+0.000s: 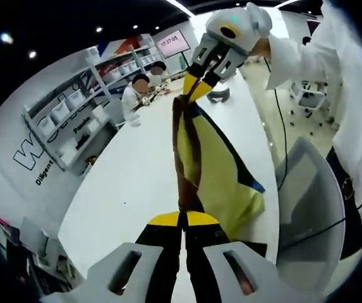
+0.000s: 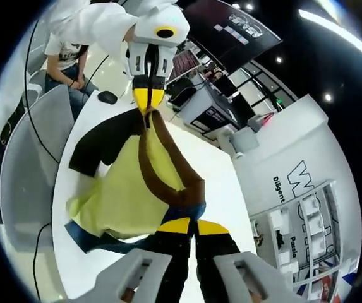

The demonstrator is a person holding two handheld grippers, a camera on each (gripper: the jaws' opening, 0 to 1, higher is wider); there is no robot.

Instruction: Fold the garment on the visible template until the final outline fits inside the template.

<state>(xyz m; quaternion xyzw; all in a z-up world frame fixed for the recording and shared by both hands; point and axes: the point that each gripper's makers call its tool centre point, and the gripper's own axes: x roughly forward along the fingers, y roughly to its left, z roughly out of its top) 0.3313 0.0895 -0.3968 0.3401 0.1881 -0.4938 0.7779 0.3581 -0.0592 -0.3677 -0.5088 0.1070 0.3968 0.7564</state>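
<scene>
A yellow garment (image 1: 222, 177) with brown, black and blue trim hangs stretched in the air between my two grippers, above a long white table (image 1: 130, 183). My left gripper (image 1: 182, 219) is shut on one end of its brown edge (image 1: 187, 158). The right gripper (image 1: 199, 81) comes in at the top of the left gripper view, pinching the other end. In the right gripper view my right gripper (image 2: 190, 224) is shut on the garment (image 2: 130, 196), and the left gripper (image 2: 146, 98) holds the far end. A black sleeve (image 2: 102, 145) droops to the left.
A person in white (image 1: 338, 95) holds the grippers. A grey chair (image 1: 310, 202) stands at the table's edge. Two people (image 1: 144, 85) sit at the far end near white shelves (image 1: 73, 113). A dark mouse (image 2: 107, 96) lies on the table. Another person (image 2: 67, 63) sits behind.
</scene>
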